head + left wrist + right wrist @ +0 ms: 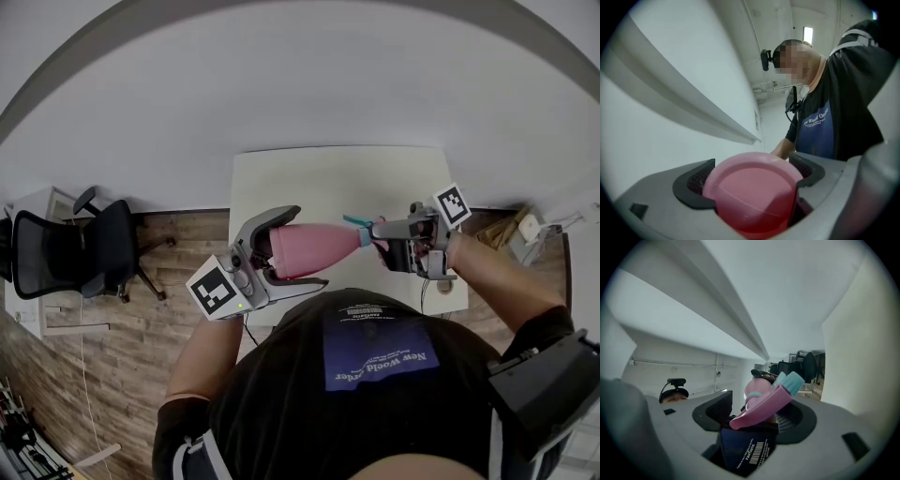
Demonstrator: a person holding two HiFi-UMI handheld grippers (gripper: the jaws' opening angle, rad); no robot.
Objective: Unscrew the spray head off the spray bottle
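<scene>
Overall: a person held a pink spray bottle (323,248) roughly level in the air between two grippers, above the near edge of a white table (328,178).
Left gripper (751,177): clamped on the bottle's body close to its base. Both dark pads pressed against the pink wall, and the round base faced that gripper's camera.
Right gripper (754,414): jaws stood wide apart with the spray head (761,408) between them. A gap showed beside the pad at that view's left, and neither pad plainly pressed on the head.
Spray head: seated on the bottle's neck, at the end toward the right gripper. Its pink trigger slanted across the jaws, and the teal nozzle (793,380) pointed up and away.
Surroundings: a black office chair (84,253) stood on the wood floor (141,291), well apart from the table on the person's left.
</scene>
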